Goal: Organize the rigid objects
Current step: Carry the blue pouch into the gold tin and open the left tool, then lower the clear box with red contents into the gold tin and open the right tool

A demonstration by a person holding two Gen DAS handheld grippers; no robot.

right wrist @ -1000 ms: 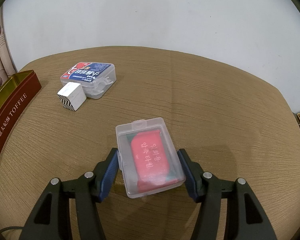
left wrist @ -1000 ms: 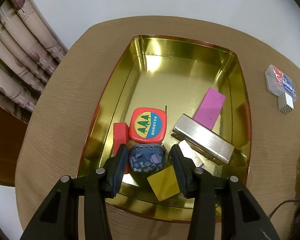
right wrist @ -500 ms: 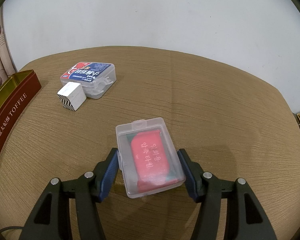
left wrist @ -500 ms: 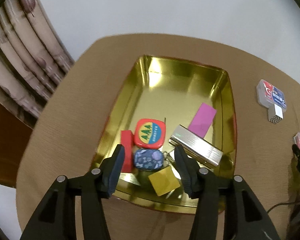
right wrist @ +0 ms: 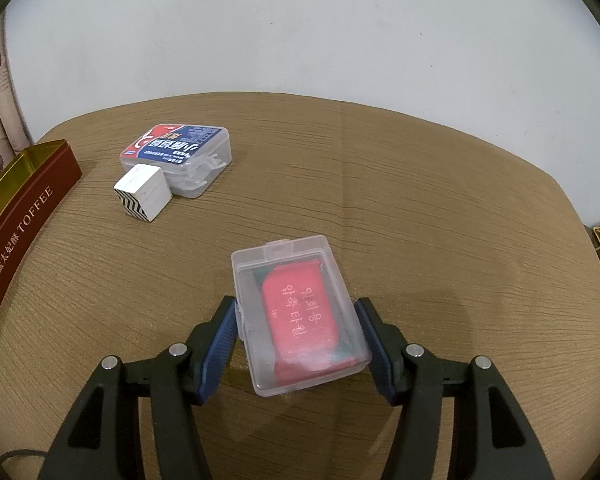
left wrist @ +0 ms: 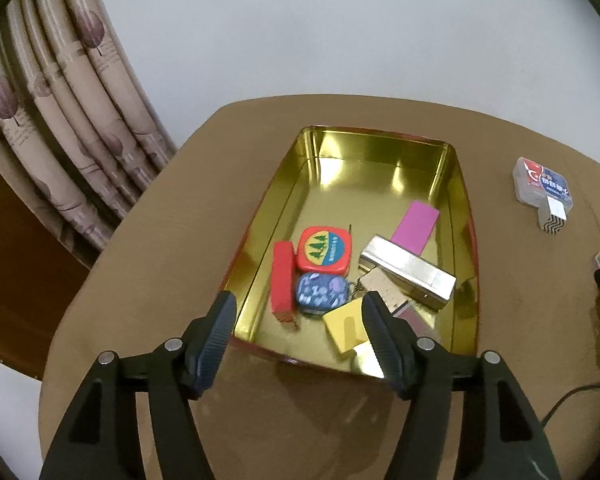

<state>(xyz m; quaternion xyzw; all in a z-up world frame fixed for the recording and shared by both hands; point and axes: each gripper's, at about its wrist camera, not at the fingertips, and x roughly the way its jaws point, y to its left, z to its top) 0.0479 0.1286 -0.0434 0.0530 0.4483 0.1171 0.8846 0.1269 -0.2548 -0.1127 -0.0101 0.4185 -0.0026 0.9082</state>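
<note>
While the left hand-held gripper hangs wide above the gold tin, 7 items show inside. Only the right view shows the right hand-held gripper bracketing a clear case; grip uncertain.

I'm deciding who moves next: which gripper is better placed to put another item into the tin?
Right. The right gripper brackets the clear plastic case; the left gripper hangs open and empty above the gold tin.

The tin is shiny gold inside and dark red outside with gold letters. In it lie a plain red block, a red case with a blue and yellow label showing green trees, a dark blue pouch with pale spots, a yellow card, a pink card and a silver box. At the upper left of the right wrist frame, a white cube has black zigzag stripes.
</note>
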